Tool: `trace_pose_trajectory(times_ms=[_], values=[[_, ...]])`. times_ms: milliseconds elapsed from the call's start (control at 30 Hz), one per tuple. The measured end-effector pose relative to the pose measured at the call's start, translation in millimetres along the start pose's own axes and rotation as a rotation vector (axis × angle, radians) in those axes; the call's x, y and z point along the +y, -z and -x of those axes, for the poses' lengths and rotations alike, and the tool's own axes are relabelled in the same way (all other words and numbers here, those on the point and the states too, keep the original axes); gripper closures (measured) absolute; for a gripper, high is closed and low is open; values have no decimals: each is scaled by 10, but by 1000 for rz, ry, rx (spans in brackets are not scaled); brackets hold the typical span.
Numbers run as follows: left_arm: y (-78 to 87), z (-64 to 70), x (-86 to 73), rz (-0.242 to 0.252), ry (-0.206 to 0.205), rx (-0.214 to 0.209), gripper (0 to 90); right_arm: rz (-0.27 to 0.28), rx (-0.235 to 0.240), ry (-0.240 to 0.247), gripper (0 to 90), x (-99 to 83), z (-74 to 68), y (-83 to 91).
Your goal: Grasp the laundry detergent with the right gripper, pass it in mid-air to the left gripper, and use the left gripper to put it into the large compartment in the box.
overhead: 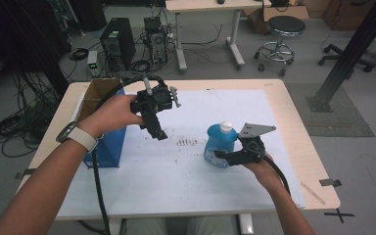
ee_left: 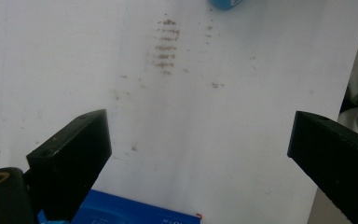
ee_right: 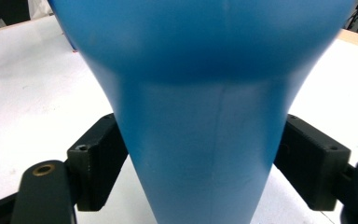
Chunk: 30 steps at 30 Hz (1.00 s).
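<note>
- Right gripper [overhead: 223, 154] has its two black jaws pinched on the blue bottle [overhead: 220, 145], one jaw on each side of the bottle's body.
- In the right gripper view the bottle [ee_right: 205, 116] runs up between the jaws, its narrower part in the grip and its wider part spreading out above them; both jaws touch its sides.
- The bottle has a white cap [overhead: 226, 126] on top and stands upright on the white sheet [overhead: 176, 171], just right of the patch of dark smudges [overhead: 187, 142].
- Whether the bottle's base rests on the sheet or sits a shade above it, I cannot tell.
- Left gripper [overhead: 159, 133] is up in the air, left of the smudges, tilted down toward the sheet and holding nothing.
- In the left gripper view its jaws are spread wide, with bare white sheet [ee_left: 223, 140] and the smudges [ee_left: 165, 46] between them.
- The blue box [overhead: 108, 147] stands left of the smudges near the sheet's left edge, with the left hand [overhead: 112, 115] above it; its open top shows brown cardboard inside.
- A blue edge [ee_left: 135, 214] shows at the bottom of the left gripper view, just beside the near jaw.
- A sliver of the bottle [ee_left: 223, 3] peeks in at the top of that view, beyond the smudges.
- The two grippers are well apart, smudges between them.
</note>
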<state>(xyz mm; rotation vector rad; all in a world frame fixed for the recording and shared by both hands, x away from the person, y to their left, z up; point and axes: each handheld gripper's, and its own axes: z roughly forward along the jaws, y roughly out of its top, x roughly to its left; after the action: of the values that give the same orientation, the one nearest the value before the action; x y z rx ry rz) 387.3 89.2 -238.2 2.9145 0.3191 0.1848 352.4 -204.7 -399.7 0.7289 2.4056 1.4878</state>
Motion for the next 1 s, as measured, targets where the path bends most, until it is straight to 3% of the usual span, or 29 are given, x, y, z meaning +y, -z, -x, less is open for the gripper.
trace_pose_trajectory(times_ms=[567,1000], values=[[-18,2,-18,-3,5,-3,66,11,2,23,382,7,-3,3],[-11,9,-19,-3,7,-1,66,4,-4,53,437,33,-32,13]])
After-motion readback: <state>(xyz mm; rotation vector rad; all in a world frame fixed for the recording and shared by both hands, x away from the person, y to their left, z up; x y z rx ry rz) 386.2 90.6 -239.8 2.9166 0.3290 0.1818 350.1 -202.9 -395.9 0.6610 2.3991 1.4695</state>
